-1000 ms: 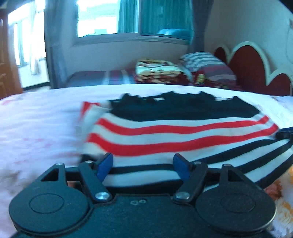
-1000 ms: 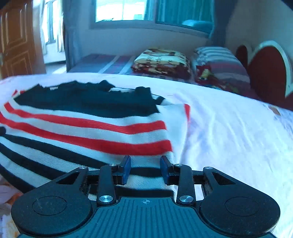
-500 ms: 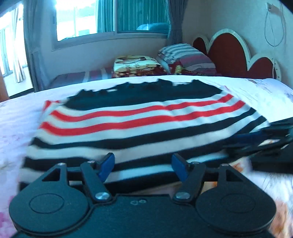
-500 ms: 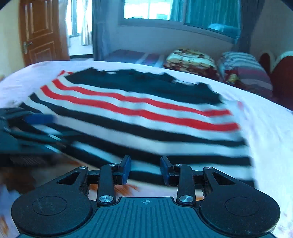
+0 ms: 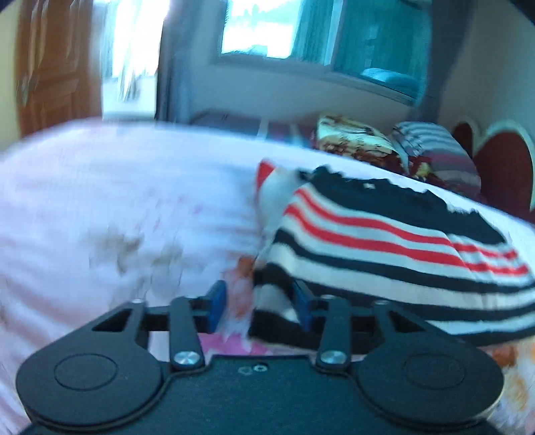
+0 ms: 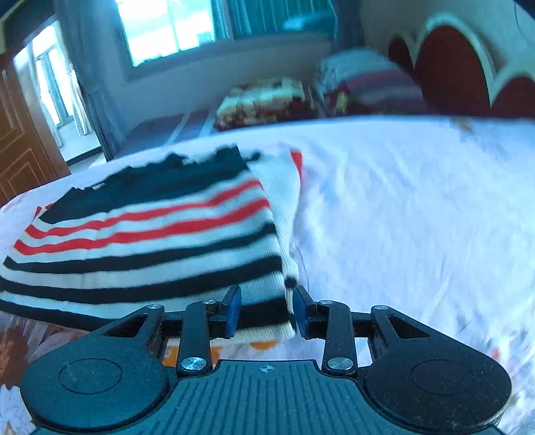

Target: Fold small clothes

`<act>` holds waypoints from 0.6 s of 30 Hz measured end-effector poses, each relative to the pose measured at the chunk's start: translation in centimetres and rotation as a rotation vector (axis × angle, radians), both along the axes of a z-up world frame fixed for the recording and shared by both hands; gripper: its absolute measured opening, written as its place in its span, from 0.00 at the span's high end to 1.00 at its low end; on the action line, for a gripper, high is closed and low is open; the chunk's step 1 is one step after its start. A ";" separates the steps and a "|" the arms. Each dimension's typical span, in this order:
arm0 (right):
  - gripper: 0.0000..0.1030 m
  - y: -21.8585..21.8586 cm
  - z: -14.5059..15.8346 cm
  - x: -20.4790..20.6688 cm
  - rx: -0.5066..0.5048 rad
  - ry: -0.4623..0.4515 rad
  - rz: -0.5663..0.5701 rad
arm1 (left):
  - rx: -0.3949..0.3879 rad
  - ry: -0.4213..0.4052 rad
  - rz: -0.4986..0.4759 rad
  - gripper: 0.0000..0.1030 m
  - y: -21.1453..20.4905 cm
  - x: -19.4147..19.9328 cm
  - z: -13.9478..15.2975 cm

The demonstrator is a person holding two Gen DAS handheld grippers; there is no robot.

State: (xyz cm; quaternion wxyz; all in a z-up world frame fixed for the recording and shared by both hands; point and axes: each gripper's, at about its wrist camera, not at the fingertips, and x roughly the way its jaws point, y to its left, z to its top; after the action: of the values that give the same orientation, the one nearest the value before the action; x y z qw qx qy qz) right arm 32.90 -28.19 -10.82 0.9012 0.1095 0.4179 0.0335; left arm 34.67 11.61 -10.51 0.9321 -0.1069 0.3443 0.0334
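Note:
A small sweater (image 5: 384, 241) with black, white and red stripes lies flat on the pale floral bed sheet (image 5: 117, 207). My left gripper (image 5: 260, 308) is at its near left corner. The jaws are closing, and the hem's corner lies between them against the right pad, with a gap to the left pad. In the right wrist view the sweater (image 6: 150, 234) spreads to the left. My right gripper (image 6: 267, 313) straddles its near right corner. The fabric fills the narrow gap between the pads, and I see no pinch on it.
Folded blankets and pillows (image 5: 354, 140) sit on a second bed behind, beside a red headboard (image 6: 448, 73). A window (image 6: 167, 30) is at the back and a wooden door (image 5: 50, 73) at the left. Bare sheet (image 6: 401, 200) stretches to the right of the sweater.
Both grippers have swung outward from the middle of the hem to its two near corners. The left jaws have narrowed. Neither gripper shows in the other's view any more.

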 end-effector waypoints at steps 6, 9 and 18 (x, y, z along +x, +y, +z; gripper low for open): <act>0.95 -2.5 0.2 -1.6 0.080 0.012 -0.006 | -0.096 -0.006 -0.006 0.89 0.9 0.3 -0.7; 0.95 -1.8 0.4 -2.2 0.025 -0.001 0.016 | -0.081 -0.015 -0.002 0.90 0.7 0.1 -0.7; 0.94 -0.8 0.6 -1.8 -0.073 -0.012 0.002 | -0.011 0.002 -0.005 0.69 0.7 0.3 -0.1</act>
State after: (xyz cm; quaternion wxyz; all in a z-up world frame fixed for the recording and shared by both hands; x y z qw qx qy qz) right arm 31.12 -28.97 -10.24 0.9070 0.0760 0.4138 0.0200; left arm 34.99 12.35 -10.60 0.9312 -0.1112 0.3459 0.0293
